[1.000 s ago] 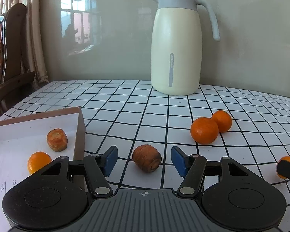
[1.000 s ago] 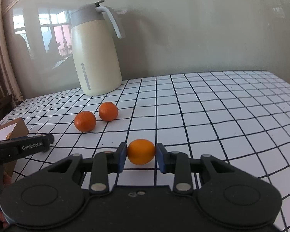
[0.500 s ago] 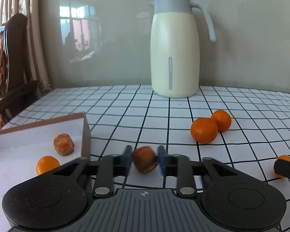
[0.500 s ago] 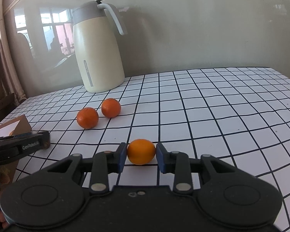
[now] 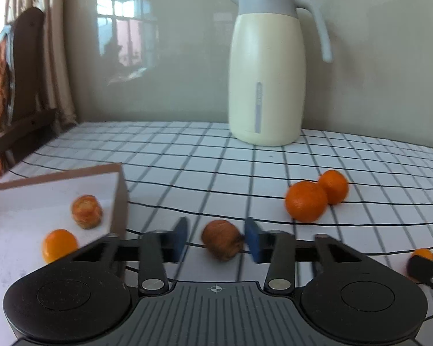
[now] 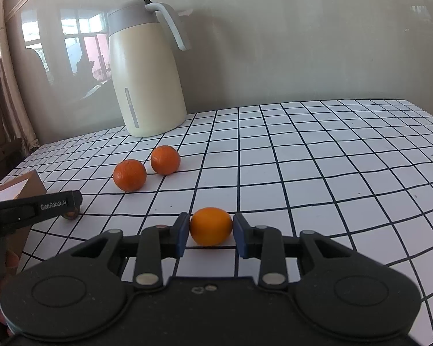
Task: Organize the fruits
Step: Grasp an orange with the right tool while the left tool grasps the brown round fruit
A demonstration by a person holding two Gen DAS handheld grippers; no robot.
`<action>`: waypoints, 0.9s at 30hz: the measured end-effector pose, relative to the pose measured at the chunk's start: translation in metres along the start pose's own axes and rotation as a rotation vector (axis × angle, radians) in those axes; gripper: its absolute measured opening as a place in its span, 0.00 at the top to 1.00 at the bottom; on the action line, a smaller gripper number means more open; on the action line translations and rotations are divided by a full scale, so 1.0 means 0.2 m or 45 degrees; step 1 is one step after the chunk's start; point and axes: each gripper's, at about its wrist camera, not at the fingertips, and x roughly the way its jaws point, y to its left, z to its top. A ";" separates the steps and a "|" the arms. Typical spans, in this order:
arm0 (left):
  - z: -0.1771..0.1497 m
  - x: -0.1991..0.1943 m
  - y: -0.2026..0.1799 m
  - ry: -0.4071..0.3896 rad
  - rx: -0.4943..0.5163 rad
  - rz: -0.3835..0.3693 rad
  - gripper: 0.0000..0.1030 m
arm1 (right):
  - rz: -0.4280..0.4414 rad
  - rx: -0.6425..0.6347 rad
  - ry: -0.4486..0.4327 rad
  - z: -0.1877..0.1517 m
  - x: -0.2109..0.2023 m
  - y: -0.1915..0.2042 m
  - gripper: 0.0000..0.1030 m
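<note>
Fruit sits between the fingers of both my grippers. My right gripper (image 6: 209, 230) is clenched on a small orange fruit (image 6: 211, 226), both blue pads pressed to its sides, low over the checked tablecloth (image 6: 317, 158).

My left gripper (image 5: 215, 240) has just been closing around a brown wrinkled fruit (image 5: 222, 240). One pad touches it, but a thin gap shows at the other, so I read it as not yet clamped; that picture is blurred.

Just beside the left gripper stands a cardboard box (image 5: 121, 199), its near wall close to the left finger. Inside it lie a brown ridged piece (image 5: 86, 212) and another small orange fruit (image 5: 59, 245), apart from each other.

Two tangerines (image 5: 306, 200) (image 5: 333, 186) rest touching on the cloth, between the grippers and a cream jug (image 5: 267, 86) that stands upright near the wall. A wooden chair (image 5: 29, 72) is at the table's far left edge, beside a curtain (image 5: 57, 43).
</note>
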 end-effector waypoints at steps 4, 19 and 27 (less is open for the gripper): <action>0.00 0.03 -0.01 0.033 -0.006 -0.013 0.67 | 0.000 -0.013 0.000 0.00 0.00 0.00 0.76; -0.07 -0.11 -0.11 0.037 0.178 -0.250 0.68 | 0.011 -0.023 0.003 0.00 -0.01 0.00 0.77; -0.11 -0.17 -0.12 -0.001 0.224 -0.238 0.68 | 0.041 0.009 0.034 -0.01 0.02 0.00 0.76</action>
